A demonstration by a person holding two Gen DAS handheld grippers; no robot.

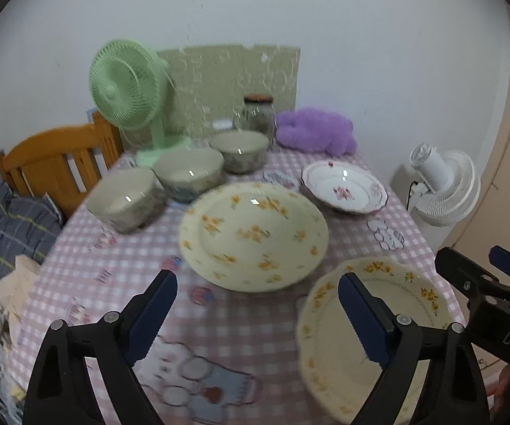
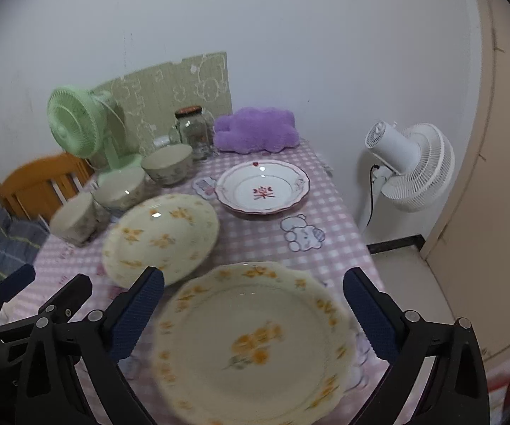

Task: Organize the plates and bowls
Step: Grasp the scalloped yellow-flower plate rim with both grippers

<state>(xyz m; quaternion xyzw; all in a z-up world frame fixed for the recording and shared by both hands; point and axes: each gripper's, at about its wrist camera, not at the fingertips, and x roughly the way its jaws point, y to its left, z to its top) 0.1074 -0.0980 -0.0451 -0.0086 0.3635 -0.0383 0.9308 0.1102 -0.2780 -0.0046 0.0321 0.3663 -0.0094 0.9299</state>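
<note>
The left gripper (image 1: 256,292) stands wide with nothing between its black arms and ribbed navy fingers (image 1: 155,313); below the gap lies only the pink-and-white checked cloth of the surface (image 1: 88,248). The scalloped cream plate (image 1: 375,340) with yellow flowers sits at its right finger, partly behind it, not gripped. The right gripper (image 2: 253,295) is equally wide, and that same scalloped plate (image 2: 251,347) lies flat on the cloth between and below its fingers (image 2: 138,313), pads clear of the rim.

Just beyond, a larger round cream plate (image 1: 253,235) with yellow blossoms rests mid-surface. Behind it to the right is a glossy white deep plate (image 1: 343,189) with a wavy red-edged rim and a red flower at centre. Three rounded ceramic bowls (image 1: 187,173) form a diagonal row at the left, close together. At the wall stand a green plastic fan (image 1: 127,92), a glass jar (image 1: 258,113) and a fluffy purple cushion (image 1: 315,131).

The left view alone shows a wooden bed frame (image 1: 56,163) with bedding; the right view shows the white fan (image 2: 410,166) more fully, and the left gripper (image 2: 38,283) at its edge.
</note>
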